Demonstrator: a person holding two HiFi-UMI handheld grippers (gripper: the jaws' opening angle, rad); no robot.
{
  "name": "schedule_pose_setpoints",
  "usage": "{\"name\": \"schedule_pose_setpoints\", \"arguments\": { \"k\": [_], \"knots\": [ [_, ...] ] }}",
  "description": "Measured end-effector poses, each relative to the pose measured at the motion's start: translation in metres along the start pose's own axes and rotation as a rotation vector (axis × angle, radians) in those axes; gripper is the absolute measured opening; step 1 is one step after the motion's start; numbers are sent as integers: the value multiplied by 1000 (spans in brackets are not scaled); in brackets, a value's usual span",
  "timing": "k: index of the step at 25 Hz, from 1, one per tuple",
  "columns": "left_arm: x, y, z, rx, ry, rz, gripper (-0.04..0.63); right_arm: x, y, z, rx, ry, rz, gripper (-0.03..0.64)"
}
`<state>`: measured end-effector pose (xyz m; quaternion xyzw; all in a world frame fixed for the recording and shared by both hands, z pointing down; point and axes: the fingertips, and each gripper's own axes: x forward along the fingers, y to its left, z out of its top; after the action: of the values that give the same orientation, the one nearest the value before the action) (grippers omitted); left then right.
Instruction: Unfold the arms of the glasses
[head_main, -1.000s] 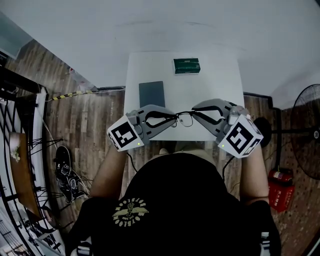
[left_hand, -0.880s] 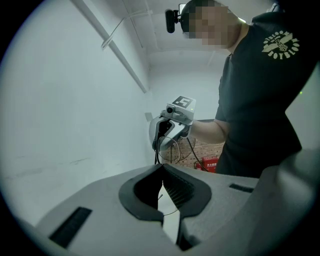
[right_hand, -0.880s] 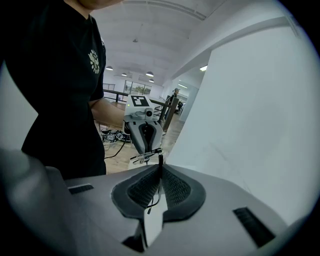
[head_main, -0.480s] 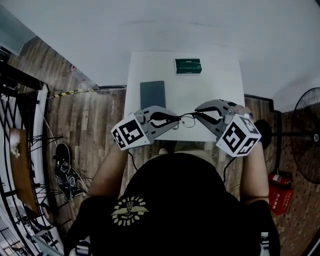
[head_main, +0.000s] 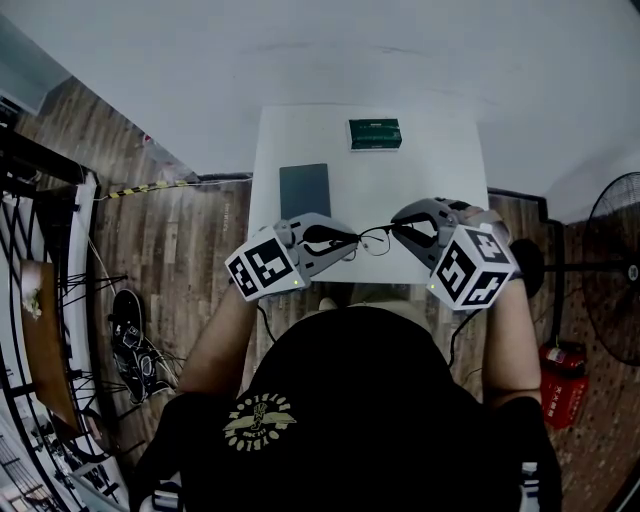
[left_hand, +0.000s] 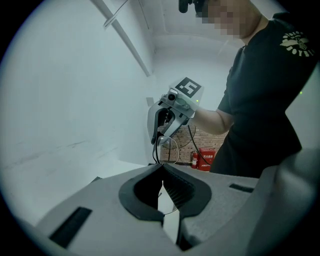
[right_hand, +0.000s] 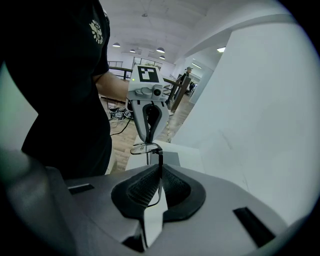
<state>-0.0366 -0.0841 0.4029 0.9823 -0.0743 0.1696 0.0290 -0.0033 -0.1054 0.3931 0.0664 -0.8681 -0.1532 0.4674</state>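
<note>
Thin dark-wire glasses (head_main: 372, 240) with clear lenses, held above the white table (head_main: 440, 170); left gripper (head_main: 350, 245) and right gripper (head_main: 396, 233) each clamp one slender arm.

Thin dark wire-rimmed glasses (head_main: 372, 239), clear lenses, arms spread sideways, each arm clamped

One pair of thin black wire-rimmed glasses (head_main: 372, 238), two grey plastic grippers, the left gripper (head_main: 350, 243) and the right gripper (head_main: 397, 230), one green rectangular box (head_main: 375, 133), one dark grey flat pad (head_main: 304, 190), one white square table (head_main: 440, 180).
</note>
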Motion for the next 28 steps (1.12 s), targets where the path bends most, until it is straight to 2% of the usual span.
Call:
{"name": "schedule_pose_setpoints", "arguments": {
  "k": [7,11,16,21,28],
  "knots": [
    [-1,1,-2,-5,13,1,12,3,0,-4,-55,92,-12,12],
    [-2,2,-2,-7,5,4,12,4,-2,-3,-65,98,-16,12],
    [-6,1,3,-24,-73,6,12,0,-5,5,-12,-2,-37,16],
    [-14,0,11,-44,-153,11,12,-6,-8,15,39,-103,-64,98],
    [-31,9,20,-48,-233,89,12,-31,-17,21,92,-264,-158,187]
  ]
}}
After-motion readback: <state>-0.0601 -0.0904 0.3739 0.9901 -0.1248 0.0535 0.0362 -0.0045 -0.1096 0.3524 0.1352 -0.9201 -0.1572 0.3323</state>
